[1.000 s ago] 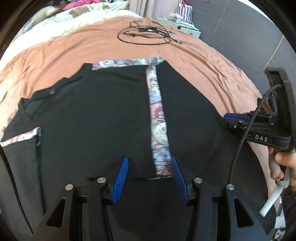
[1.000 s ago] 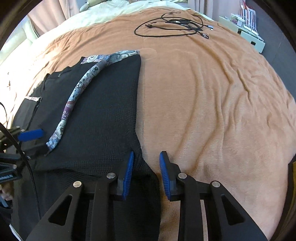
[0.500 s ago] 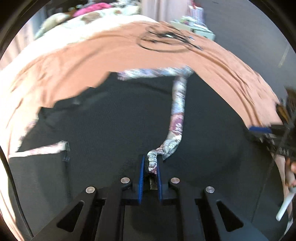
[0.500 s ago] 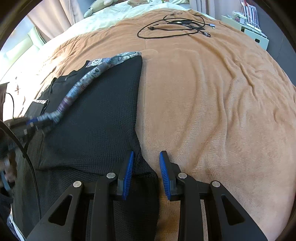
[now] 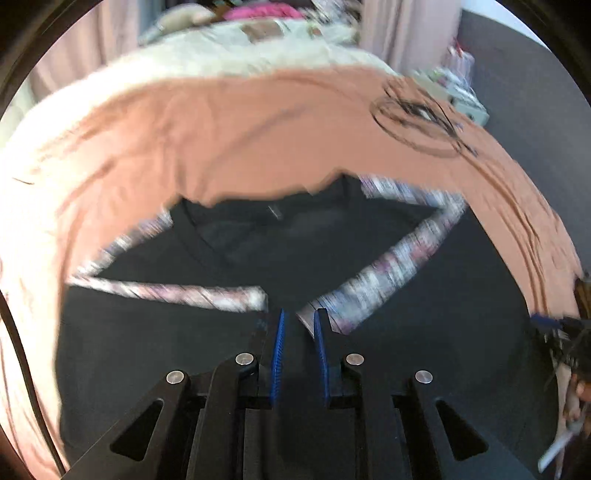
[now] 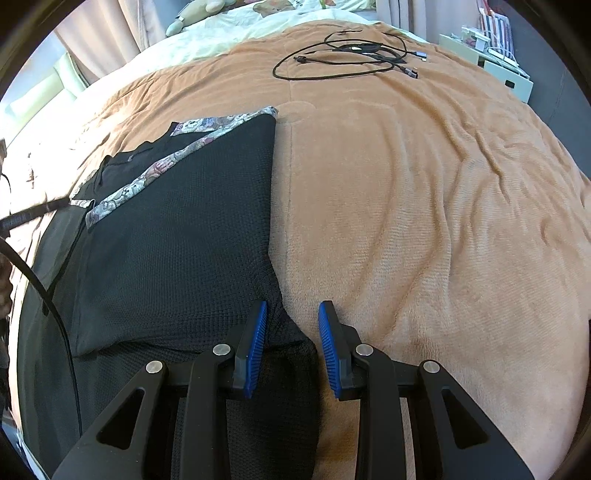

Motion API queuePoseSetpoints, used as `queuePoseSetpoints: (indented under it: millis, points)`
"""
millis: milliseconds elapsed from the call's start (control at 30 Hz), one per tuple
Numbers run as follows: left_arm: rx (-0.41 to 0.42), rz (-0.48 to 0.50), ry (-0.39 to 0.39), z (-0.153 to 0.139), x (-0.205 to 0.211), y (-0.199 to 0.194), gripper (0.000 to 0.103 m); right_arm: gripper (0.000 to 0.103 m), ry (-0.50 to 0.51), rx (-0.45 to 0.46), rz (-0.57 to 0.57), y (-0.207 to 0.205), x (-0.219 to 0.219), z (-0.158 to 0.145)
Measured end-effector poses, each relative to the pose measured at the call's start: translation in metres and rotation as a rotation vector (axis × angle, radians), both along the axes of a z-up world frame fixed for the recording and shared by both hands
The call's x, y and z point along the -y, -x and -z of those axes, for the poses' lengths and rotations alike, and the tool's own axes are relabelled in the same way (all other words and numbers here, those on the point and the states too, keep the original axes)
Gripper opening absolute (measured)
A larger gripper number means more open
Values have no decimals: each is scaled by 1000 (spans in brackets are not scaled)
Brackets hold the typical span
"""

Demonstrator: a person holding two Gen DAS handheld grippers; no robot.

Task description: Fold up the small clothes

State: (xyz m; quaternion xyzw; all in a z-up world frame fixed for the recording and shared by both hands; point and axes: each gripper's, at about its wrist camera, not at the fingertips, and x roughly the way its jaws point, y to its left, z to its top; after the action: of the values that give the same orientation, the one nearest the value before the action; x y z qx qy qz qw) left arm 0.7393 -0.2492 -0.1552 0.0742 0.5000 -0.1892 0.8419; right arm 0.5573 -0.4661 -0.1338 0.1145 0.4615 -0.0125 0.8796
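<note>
Blue-padded left hand-held gripper (image 5: 298,325) opening off patterned trim (image 5: 376,280); right hand-held gripper (image 6: 291,314) apart, empty.

Black fingers (image 6: 255,343), blue ribbed pads (image 5: 277,354), silver screws.

Bed (image 6: 424,192) under tan blanket, curtains (image 6: 122,26) behind

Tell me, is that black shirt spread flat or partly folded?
Partly folded: the black shirt's right side lies doubled over its middle, patterned cuff resting on top.
</note>
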Motion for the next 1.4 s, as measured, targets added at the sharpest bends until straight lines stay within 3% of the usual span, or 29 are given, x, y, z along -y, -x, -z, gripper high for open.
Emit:
queuePoseSetpoints:
  millis: [200, 333, 667, 767, 1000, 1067, 1100, 1167, 1233, 1300, 1400]
  points:
    - [-68, 72, -67, 35, 24, 10, 17, 27, -24, 40, 2, 13, 6, -16]
    - [-69, 59, -52, 43, 27, 2, 17, 43, 27, 85, 8, 26, 5, -30]
    - [-13, 59, -46, 44, 37, -20, 16, 43, 39, 25, -17, 22, -20, -13]
    - [-12, 32, -40, 37, 27, -22, 17, 43, 84, -21, 13, 13, -16, -6]
    - [23, -16, 3, -4, -17, -4, 17, 43, 26, -4, 30, 29, -10, -17]
    - [32, -24, 19, -18, -31, 7, 17, 50, 28, 6, 30, 39, -11, -24]
    - [35, -27, 25, -25, -37, 14, 17, 61, 31, 19, 30, 47, -12, -31]
    - [37, -34, 43, -38, -51, 29, 17, 66, 33, 40, 34, 63, -14, -43]
    - [42, -42, 64, -50, -64, 46, 29, 77, 28, 53, 34, 79, -17, -56]
    - [61, -50, 90, -65, -77, 67, 65, 85, 40, 69, 31, 96, -23, -68]
    - [113, -64, 119, -89, -97, 102, 90, 87, 60, 83, 27, 123, -33, -84]
